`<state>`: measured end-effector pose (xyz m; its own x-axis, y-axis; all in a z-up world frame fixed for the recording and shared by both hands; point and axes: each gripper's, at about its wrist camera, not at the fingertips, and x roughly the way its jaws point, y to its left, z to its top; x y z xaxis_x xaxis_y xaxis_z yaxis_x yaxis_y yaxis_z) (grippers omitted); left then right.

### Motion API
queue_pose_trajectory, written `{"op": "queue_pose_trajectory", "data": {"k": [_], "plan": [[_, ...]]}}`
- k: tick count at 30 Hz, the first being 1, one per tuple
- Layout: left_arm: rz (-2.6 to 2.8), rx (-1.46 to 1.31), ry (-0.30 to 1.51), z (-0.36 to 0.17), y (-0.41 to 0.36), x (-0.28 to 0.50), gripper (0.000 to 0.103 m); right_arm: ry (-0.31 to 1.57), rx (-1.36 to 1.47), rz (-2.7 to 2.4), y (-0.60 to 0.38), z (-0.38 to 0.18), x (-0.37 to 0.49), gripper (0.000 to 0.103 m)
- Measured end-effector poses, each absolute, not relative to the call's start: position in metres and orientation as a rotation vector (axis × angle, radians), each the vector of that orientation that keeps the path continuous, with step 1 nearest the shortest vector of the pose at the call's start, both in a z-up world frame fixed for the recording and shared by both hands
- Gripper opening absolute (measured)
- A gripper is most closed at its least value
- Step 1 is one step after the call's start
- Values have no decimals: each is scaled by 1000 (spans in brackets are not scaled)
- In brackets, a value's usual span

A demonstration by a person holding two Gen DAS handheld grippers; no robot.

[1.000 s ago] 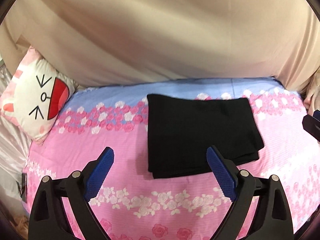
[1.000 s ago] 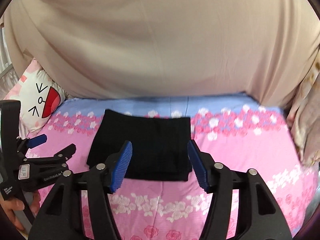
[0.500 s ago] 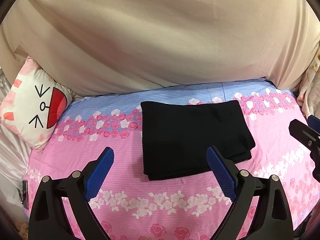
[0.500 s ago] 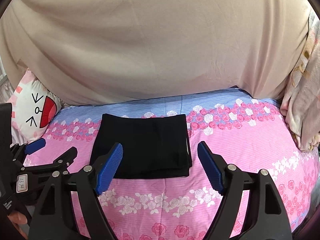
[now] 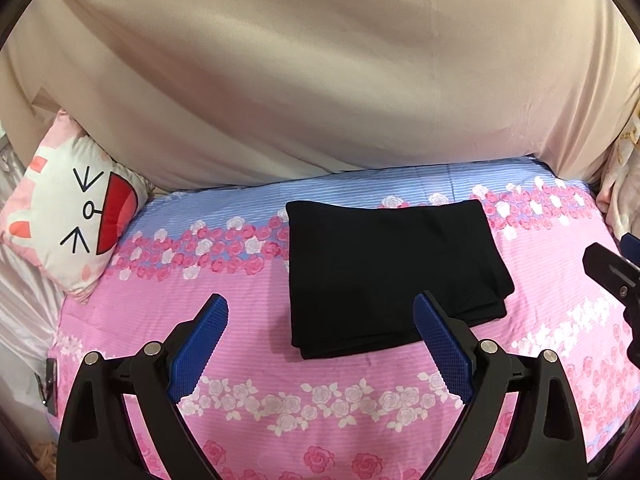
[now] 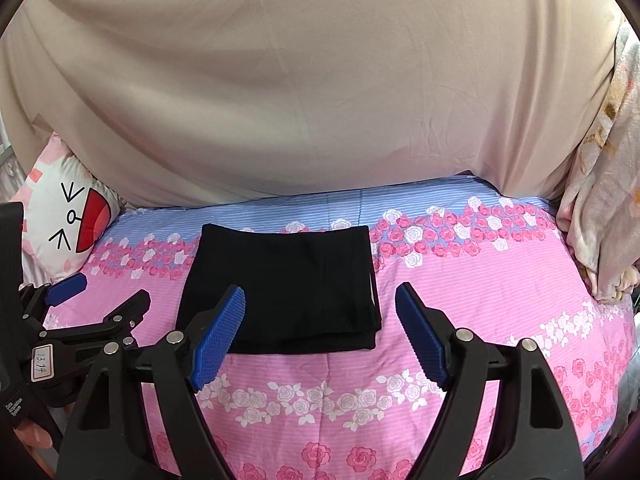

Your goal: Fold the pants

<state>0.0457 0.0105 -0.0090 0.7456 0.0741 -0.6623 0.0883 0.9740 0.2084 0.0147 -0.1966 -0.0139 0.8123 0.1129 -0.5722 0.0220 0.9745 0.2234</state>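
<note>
1. Black folded pants [image 5: 390,276] lay as a compact rectangle on the pink-and-blue rose-print bedsheet [image 5: 248,360] – stacked layers showed at the near edge and the near right corner.
2. From the right wrist view the same pants [image 6: 288,284] sat near the middle of the sheet [image 6: 460,280]; their far edge reached the blue striped band, the rest lay on pink.
3. Left gripper [image 5: 320,344], black frame with blue textured pads, had its jaws spread wide with nothing between them. It hung above the sheet on the near side of the pants, clear of the fabric.
4. Right gripper [image 6: 320,336], same build, also stood wide with nothing gripped. Its left pad overlapped the near left corner of the pants in the picture, but I couldn't tell any contact – it looked to be hanging above.
5. The left gripper also showed at the left edge of the right wrist view [image 6: 96,304], carrying a small white label on its frame, with part of a person's hand [image 6: 32,436] beneath it.
6. White cartoon-cat cushion [image 5: 76,216] with a red open mouth leaned at the far left end of the bed, well apart from the pants.
7. Beige draped curtain [image 5: 320,80] filled the background behind the bed.
8. Pale floral-patterned cloth [image 6: 604,200] hung at the right edge, beside the sheet.
</note>
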Motion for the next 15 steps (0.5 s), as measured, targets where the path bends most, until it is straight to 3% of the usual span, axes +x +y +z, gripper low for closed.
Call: {"op": "queue_pose_trajectory", "data": {"k": [15], "plan": [[-51, 243, 734, -12, 8, 50, 92, 630, 218, 36, -195, -16, 16, 76]]}}
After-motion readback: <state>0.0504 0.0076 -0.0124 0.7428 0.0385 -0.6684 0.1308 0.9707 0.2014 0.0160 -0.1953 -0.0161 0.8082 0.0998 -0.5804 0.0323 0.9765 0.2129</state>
